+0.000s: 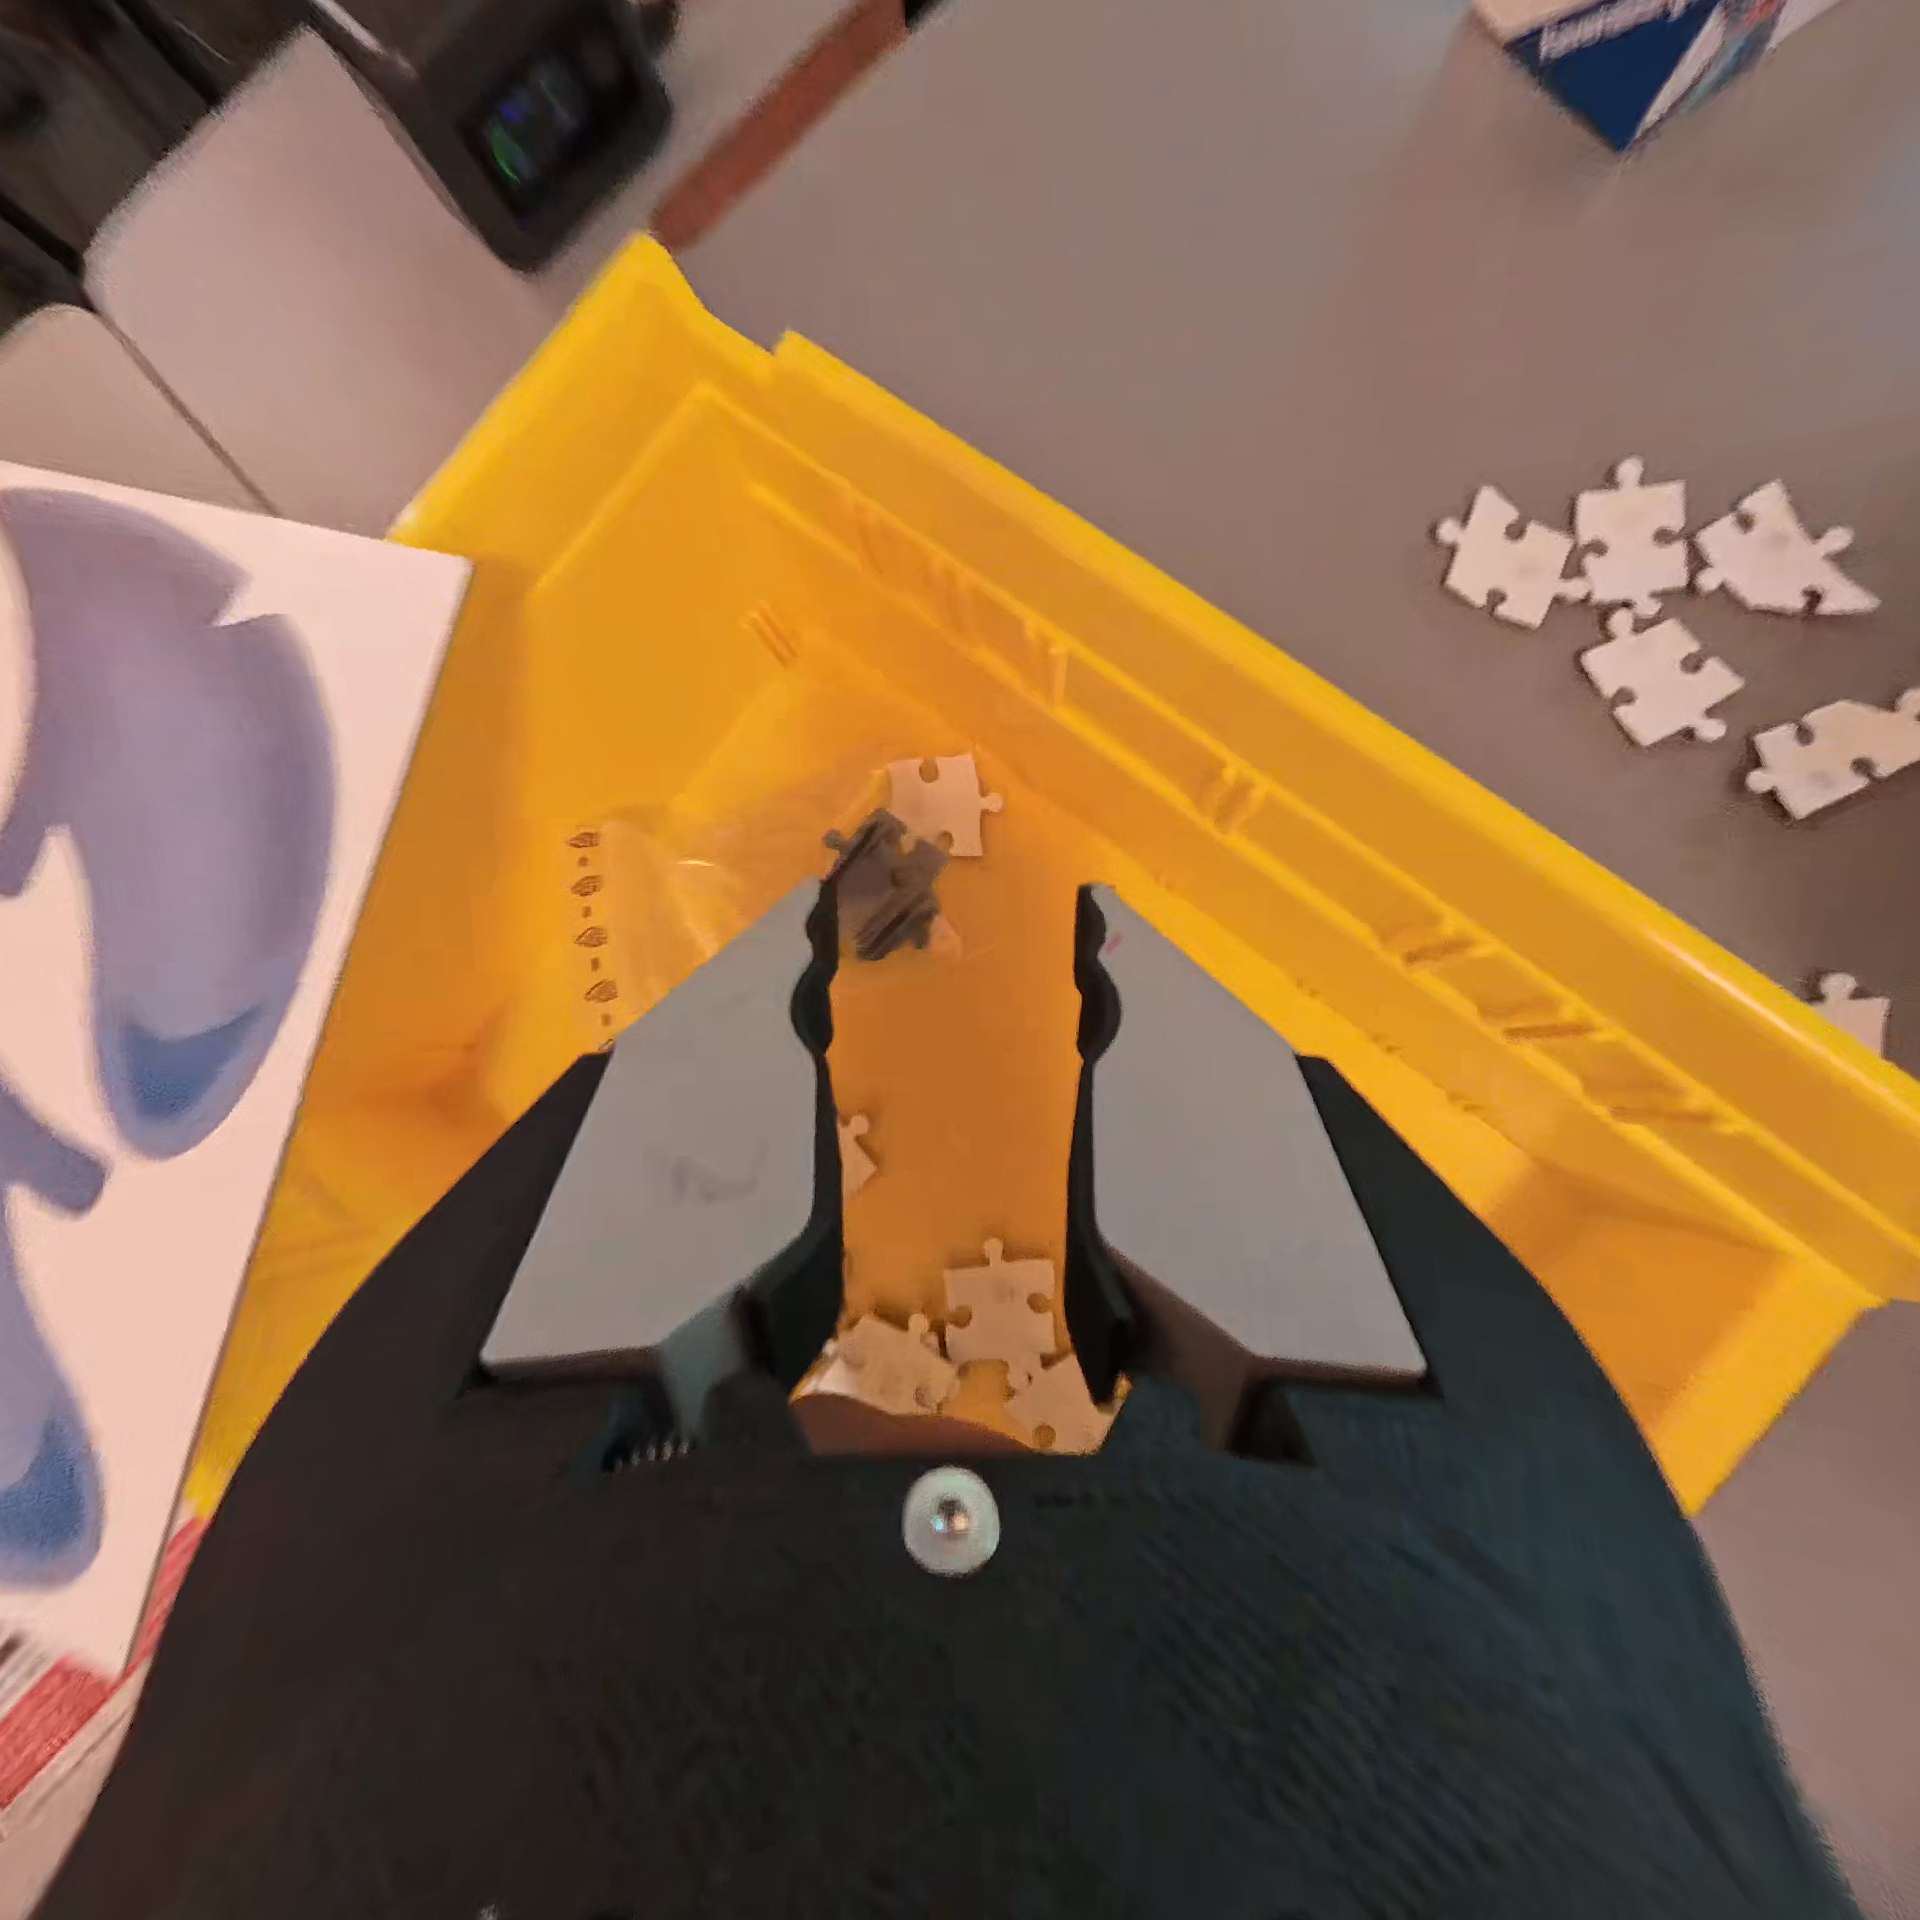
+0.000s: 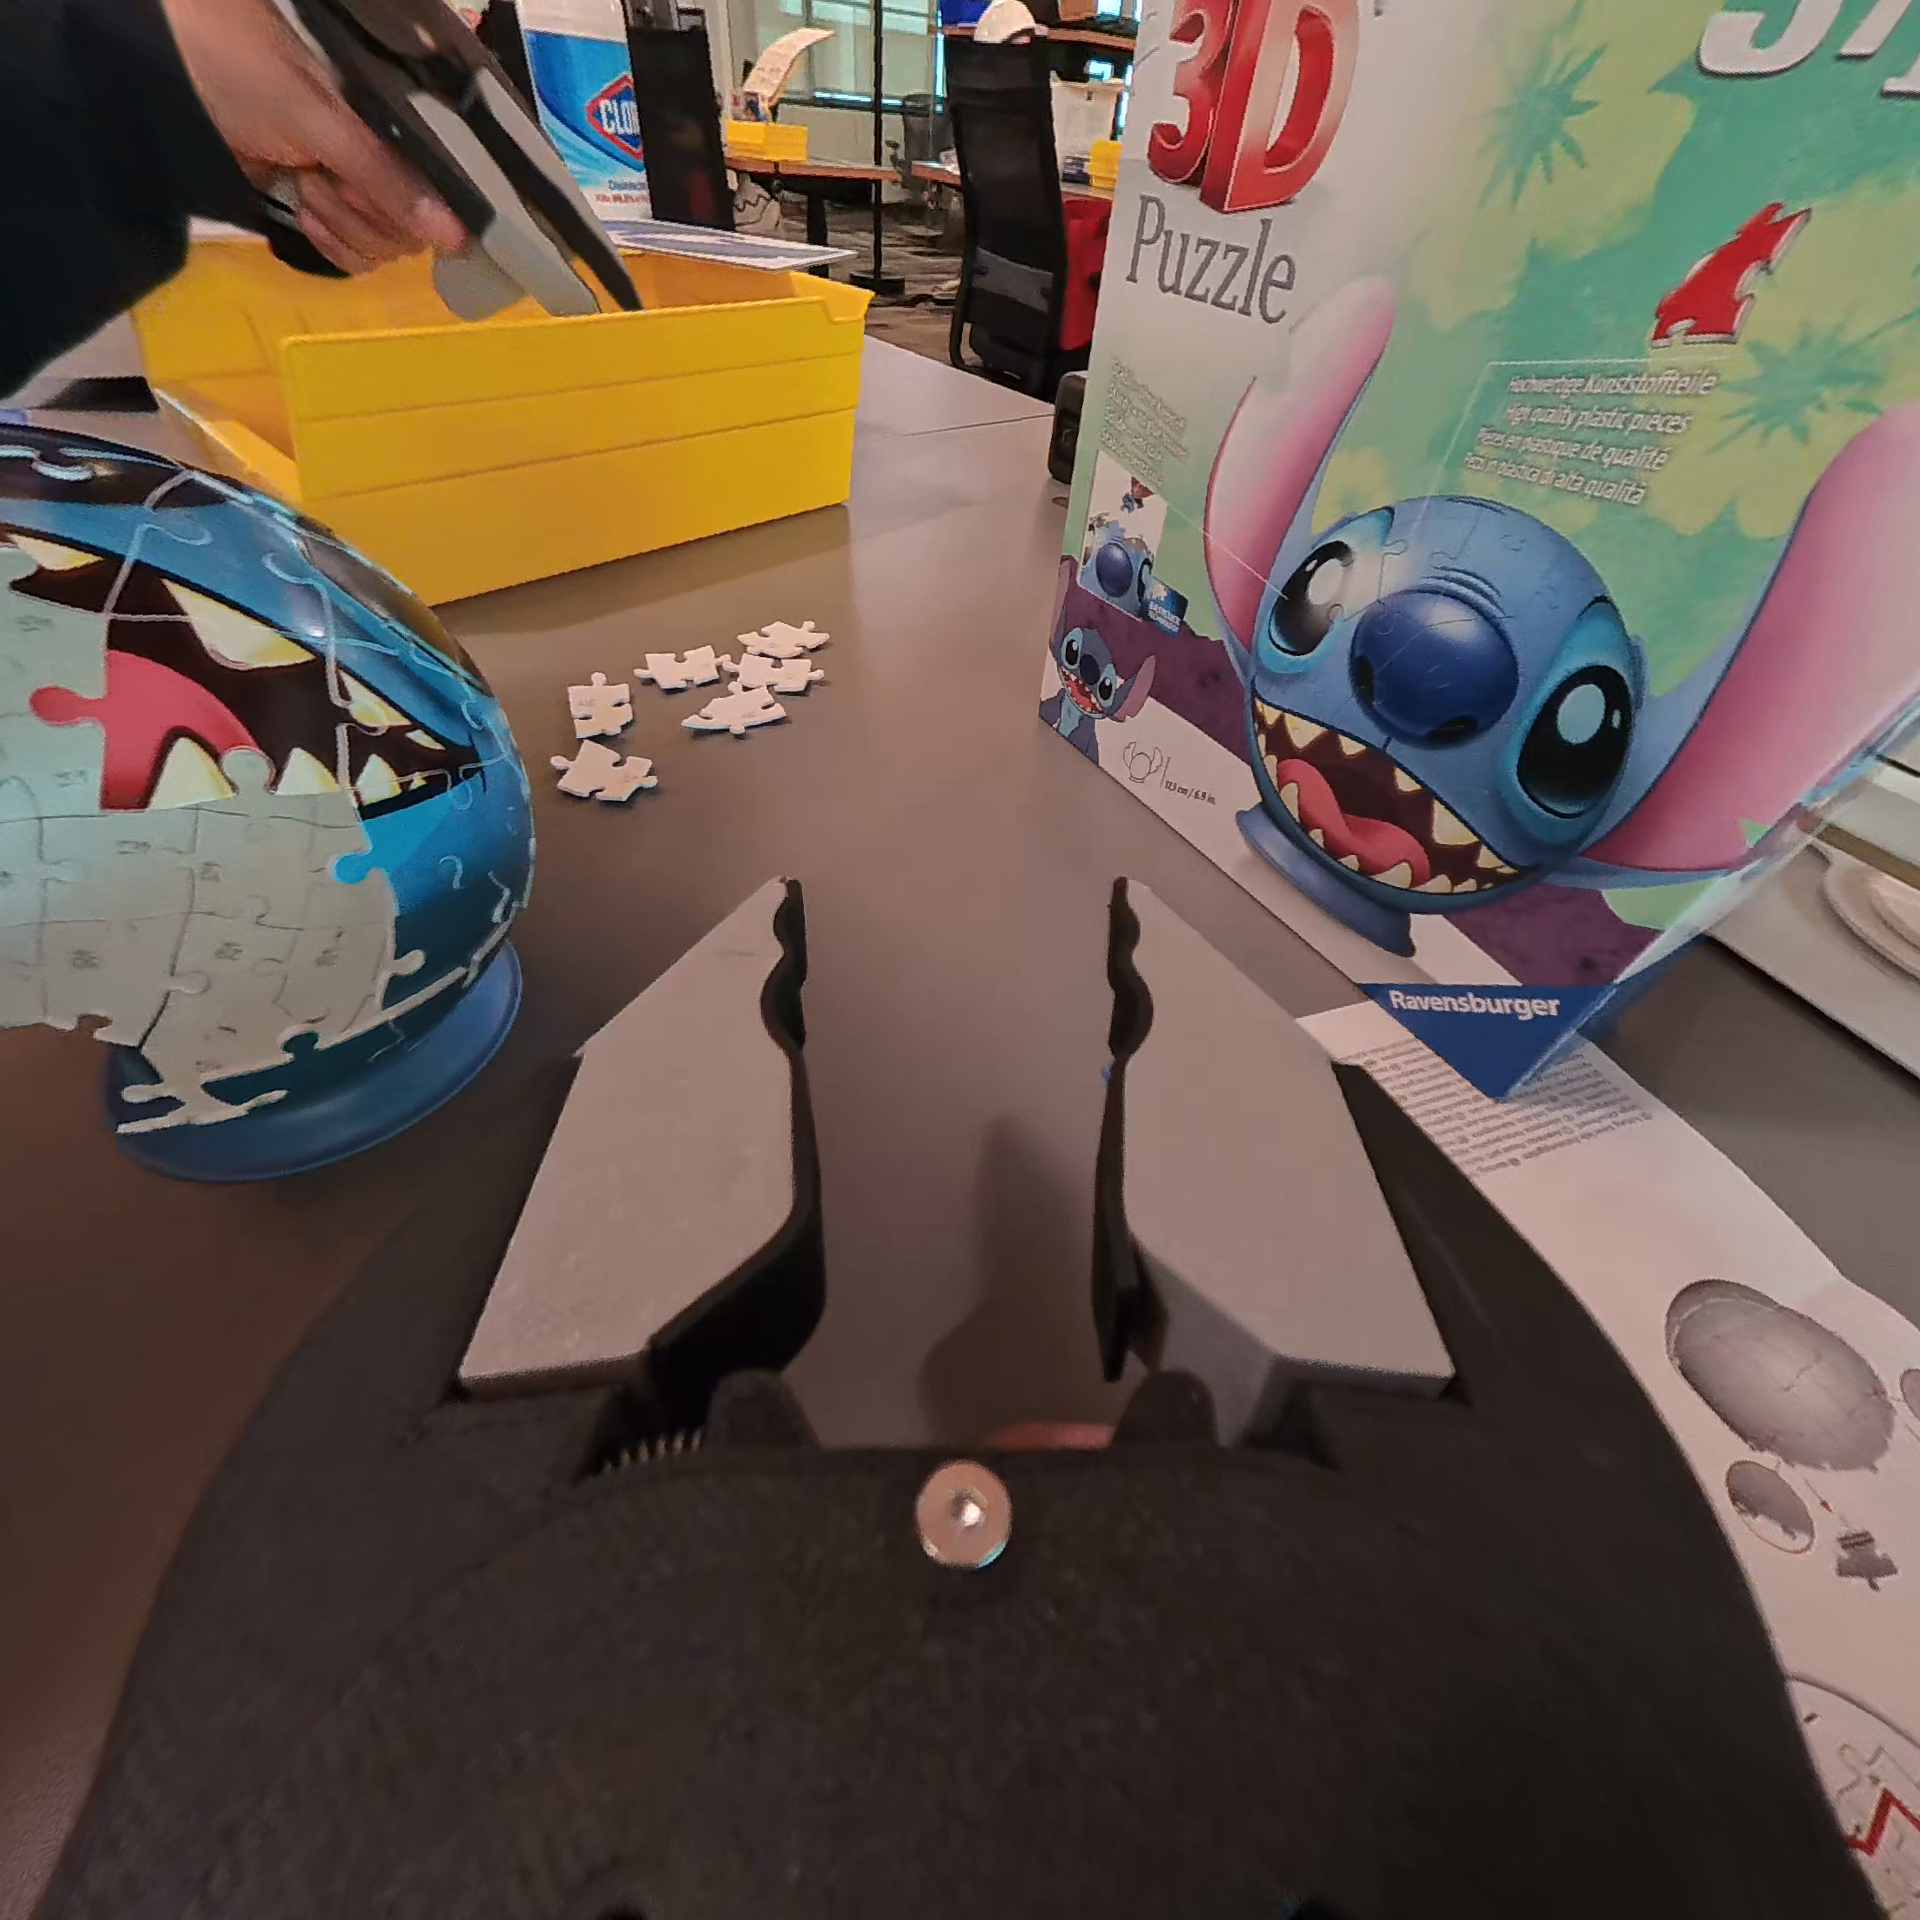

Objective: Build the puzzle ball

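Fingers of the right gripper (image 2: 951, 904) stand apart and empty, low over the bare counter (image 2: 935, 748). Close on their left sits the ball (image 2: 239, 790), part-built on its blue stand: a domed shell of interlocked pieces with a ragged open edge. I judge that shell light, stiff but easy to pop apart, so it wants steadying at the stand or low on the finished side, never a squeeze near the loose edge. Ahead of the fingers, well apart from them, a small cluster of loose pieces (image 2: 707, 691) lies pale side up on the counter, and the box (image 2: 1507, 520) stands to the right with a printed sheet (image 2: 1558, 1195) in front of it.

Farther off, the left gripper (image 1: 951, 894) reaches down into the yellow bin (image 1: 1299, 748), its fingers also spread and gripping nothing. A dark piece (image 1: 888, 894) lies just beside the tip of the left finger, partly over a pale piece (image 1: 945, 800); whether the tip touches it I cannot tell through the blur. More pieces lie in the bin nearer the camera, between the fingers' roots. Each piece looks thin, light, rigid and slightly curved, likely slick, best pinched across its edges.
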A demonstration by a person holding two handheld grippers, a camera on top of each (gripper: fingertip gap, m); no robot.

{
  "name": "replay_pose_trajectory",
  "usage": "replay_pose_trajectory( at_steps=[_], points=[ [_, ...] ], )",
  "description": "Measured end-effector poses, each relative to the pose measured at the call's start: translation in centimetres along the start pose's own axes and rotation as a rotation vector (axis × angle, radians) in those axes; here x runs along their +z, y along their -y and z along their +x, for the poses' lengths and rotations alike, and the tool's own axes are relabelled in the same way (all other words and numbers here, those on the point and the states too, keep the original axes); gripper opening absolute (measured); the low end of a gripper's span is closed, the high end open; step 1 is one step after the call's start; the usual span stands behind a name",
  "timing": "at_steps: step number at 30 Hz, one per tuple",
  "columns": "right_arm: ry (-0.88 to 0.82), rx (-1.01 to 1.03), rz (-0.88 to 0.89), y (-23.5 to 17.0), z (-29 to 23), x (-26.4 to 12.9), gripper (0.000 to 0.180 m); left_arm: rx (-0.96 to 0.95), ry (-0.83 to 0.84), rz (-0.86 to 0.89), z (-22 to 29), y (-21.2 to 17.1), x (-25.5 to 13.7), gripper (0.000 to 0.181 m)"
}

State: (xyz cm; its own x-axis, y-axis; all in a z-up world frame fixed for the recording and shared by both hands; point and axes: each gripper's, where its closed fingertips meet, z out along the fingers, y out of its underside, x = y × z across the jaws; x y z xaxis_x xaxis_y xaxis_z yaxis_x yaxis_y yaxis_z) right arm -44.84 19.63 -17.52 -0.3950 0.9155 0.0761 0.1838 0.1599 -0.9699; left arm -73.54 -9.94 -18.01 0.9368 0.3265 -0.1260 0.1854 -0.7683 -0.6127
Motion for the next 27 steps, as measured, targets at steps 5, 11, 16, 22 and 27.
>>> replay_pose_trajectory(
  at_steps=[5, 11, 16, 22, 27],
  points=[
    [0.003, 0.005, 0.004, 0.0, 0.0, 0.0, 0.055, 0.116, 0.040, -0.193, -0.5, -1.7, 3.9, 0.042],
    [0.018, 0.011, 0.023, 0.2, -0.1, -0.2, 0.053, 0.042, 0.194, -0.235, -4.0, -3.0, 6.2, 0.041],
    [0.038, 0.018, 0.025, 0.3, -0.3, -0.2, 0.051, 0.020, 0.314, -0.247, -5.2, -4.4, 4.6, 0.043],
    [0.093, 0.041, 0.027, 0.3, -0.8, -0.1, 0.050, -0.050, 0.310, -0.301, -4.2, -6.1, 1.0, 0.046],
    [0.126, 0.071, 0.051, 0.7, -1.2, -0.3, 0.052, -0.088, 0.324, -0.318, -3.7, -6.7, -0.9, 0.047]
  ],
)
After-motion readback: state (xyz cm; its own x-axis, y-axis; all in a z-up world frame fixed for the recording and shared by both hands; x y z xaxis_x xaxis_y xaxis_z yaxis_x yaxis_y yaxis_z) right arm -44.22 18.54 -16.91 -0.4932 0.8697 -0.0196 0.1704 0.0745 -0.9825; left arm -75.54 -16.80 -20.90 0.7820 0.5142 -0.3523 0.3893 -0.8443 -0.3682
